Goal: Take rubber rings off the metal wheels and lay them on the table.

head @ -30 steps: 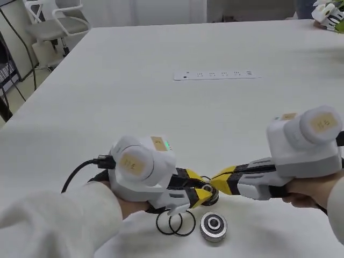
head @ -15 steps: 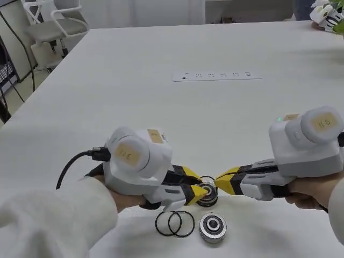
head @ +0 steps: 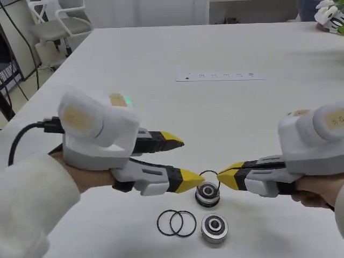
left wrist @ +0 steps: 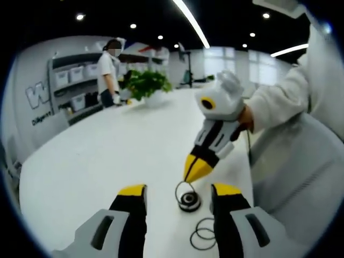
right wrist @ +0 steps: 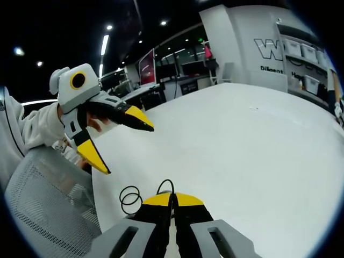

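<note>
Pinching a rubber ring (head: 208, 173) with the right gripper (head: 219, 176), jaws pressed together on it, right at the top of a metal wheel (head: 207, 194) standing on the table (head: 226, 118). Holding the left gripper (head: 192, 161) wide open beside that wheel. Leaving two loose rings (head: 176, 222) and a second wheel (head: 214, 227) lying flat closer in, side by side.

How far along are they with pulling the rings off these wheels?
Two rubber rings already lie on the table beside a bare-looking wheel. The right gripper is shut on a third ring at the second wheel; the left gripper is open. Left: free it, lay it down.
</note>
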The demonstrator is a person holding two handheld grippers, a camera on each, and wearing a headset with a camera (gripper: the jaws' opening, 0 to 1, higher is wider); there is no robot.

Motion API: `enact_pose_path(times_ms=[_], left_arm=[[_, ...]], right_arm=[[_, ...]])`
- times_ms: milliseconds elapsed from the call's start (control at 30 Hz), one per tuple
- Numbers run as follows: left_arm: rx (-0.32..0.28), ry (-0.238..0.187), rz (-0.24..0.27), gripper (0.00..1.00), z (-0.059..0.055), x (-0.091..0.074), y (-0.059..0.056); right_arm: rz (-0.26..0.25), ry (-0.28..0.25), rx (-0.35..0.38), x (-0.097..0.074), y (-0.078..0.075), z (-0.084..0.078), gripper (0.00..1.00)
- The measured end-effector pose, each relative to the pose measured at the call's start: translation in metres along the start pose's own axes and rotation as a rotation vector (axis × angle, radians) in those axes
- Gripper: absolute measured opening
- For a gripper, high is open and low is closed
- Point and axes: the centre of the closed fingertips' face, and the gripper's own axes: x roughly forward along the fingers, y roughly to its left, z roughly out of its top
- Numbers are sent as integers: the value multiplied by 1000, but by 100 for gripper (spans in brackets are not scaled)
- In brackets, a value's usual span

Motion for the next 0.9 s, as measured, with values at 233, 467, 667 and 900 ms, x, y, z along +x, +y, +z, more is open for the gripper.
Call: enact_pose_path(times_ms=[233,467,667,900], left_arm=[[70,53,15,61,-9,-33,-6],[53,50,50,75,-23,-63,-11],[12,59,80,78,-38,-79,-15],[-52,69,109,81,-60,-91,-23]], right_arm=[[10,-25,-14,-1,7,8,0],[53,-50,8,2,21,15,0],[105,-62,24,7,38,19,0],[163,-59,68,13,56,17,0]])
